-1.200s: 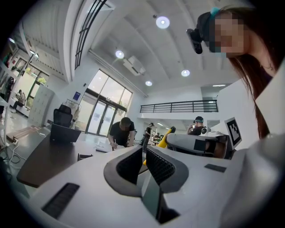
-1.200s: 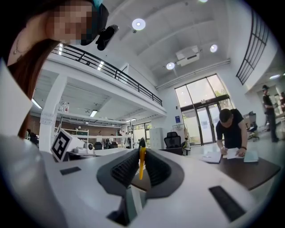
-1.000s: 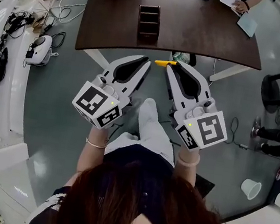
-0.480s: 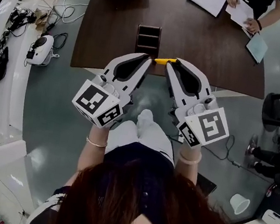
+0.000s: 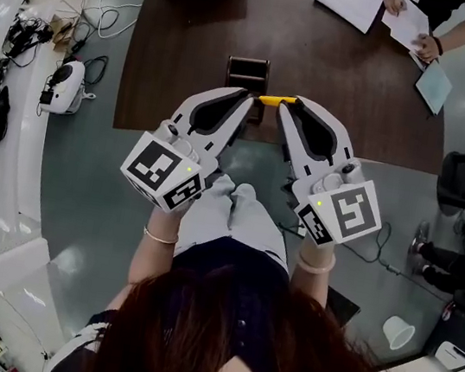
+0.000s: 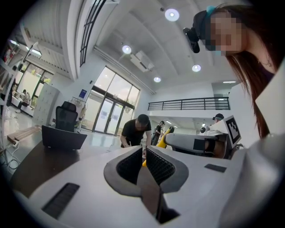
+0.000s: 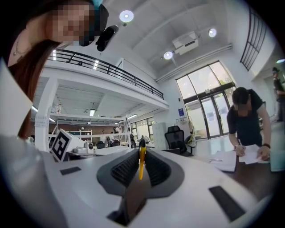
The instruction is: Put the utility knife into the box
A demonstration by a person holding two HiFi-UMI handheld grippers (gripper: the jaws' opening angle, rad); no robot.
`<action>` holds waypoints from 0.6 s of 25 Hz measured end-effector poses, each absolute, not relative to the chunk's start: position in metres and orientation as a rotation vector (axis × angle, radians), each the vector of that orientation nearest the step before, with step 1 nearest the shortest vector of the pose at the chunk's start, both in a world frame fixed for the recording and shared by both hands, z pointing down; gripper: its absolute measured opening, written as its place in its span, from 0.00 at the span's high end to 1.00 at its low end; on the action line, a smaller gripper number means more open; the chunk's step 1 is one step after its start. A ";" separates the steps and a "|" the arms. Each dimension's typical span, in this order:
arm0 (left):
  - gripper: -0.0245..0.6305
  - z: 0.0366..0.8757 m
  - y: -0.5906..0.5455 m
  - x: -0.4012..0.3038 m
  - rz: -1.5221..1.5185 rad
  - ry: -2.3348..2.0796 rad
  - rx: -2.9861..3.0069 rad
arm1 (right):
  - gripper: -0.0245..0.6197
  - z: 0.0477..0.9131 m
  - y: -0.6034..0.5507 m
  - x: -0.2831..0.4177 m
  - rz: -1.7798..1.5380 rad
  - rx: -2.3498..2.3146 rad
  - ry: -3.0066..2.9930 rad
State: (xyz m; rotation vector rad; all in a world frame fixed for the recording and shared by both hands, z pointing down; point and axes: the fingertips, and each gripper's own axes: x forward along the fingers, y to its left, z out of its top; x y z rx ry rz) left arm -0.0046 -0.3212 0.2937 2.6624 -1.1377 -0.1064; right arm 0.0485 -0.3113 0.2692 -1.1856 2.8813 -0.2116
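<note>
Right tool: I have the right tool (image 5: pixel 285 107) clamped on the utility knife (image 5: pixel 277 100). In the right gripper view its yellow body stands edge-on between the ribbed pads, and both pads press against it.
Left tool: the left tool (image 5: pixel 248 101) has its jaws drawn together to a thin slit, and I see nothing seated between the pads.
Knife position: it is held level in the air, sticking out of the right tool toward the left one, just inside the near edge of the worktop (image 5: pixel 173 66). I cannot judge its height above the surface.
Knife and left tool: the knife's free end comes right up to the left tool's tips. In the left gripper view a sliver of yellow shows past the slit, but I cannot tell whether the two touch.
Box: the dark, compartmented box (image 5: pixel 248 68) sits on the worktop close to the near edge, about midway along it. It is just beyond the left tool's tips and just left of the knife, which is outside it.
Hidden: the left tool covers the box's near end, so I cannot count its compartments. The part of the knife inside the right tool's jaws is covered from above.
Far right corner: papers (image 5: pixel 354 0) lie there, and a person's hand (image 5: pixel 429 47) rests on one sheet. The arm is cut off by the frame.
Far left of the worktop: a dark laptop (image 6: pixel 62 139), seen from behind.
</note>
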 end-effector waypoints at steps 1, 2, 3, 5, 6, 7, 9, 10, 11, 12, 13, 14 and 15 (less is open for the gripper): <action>0.92 0.295 -0.326 -0.005 -0.106 -1.129 2.660 | 0.88 0.272 -0.316 0.049 -0.224 -1.197 2.882; 0.92 0.297 -0.331 -0.005 -0.107 -1.120 2.656 | 0.88 0.275 -0.321 0.049 -0.238 -1.208 2.882; 0.92 0.300 -0.335 -0.005 -0.106 -1.113 2.651 | 0.88 0.279 -0.326 0.049 -0.252 -1.222 2.882; 0.92 0.308 -0.343 -0.006 -0.096 -1.102 2.640 | 0.88 0.289 -0.336 0.049 -0.285 -1.246 2.884; 0.92 0.313 -0.345 -0.007 -0.087 -1.097 2.633 | 0.88 0.295 -0.340 0.048 -0.304 -1.256 2.886; 0.92 0.319 -0.347 -0.007 -0.078 -1.091 2.628 | 0.88 0.302 -0.343 0.047 -0.322 -1.264 2.889; 0.92 0.332 -0.349 -0.007 -0.069 -1.079 2.614 | 0.88 0.317 -0.348 0.046 -0.362 -1.279 2.896; 0.92 0.339 -0.350 -0.008 -0.069 -1.074 2.605 | 0.88 0.325 -0.351 0.045 -0.383 -1.285 2.899; 0.92 0.346 -0.351 -0.008 -0.068 -1.073 2.594 | 0.88 0.334 -0.354 0.044 -0.406 -1.289 2.901; 0.92 0.354 -0.353 -0.009 -0.063 -1.073 2.582 | 0.88 0.343 -0.356 0.043 -0.434 -1.292 2.900; 0.92 0.362 -0.354 -0.010 -0.056 -1.075 2.569 | 0.88 0.352 -0.359 0.042 -0.468 -1.293 2.895; 0.92 0.369 -0.355 -0.011 -0.048 -1.076 2.556 | 0.88 0.362 -0.361 0.041 -0.504 -1.294 2.890; 0.92 0.376 -0.355 -0.012 -0.043 -1.075 2.544 | 0.88 0.371 -0.363 0.041 -0.538 -1.297 2.888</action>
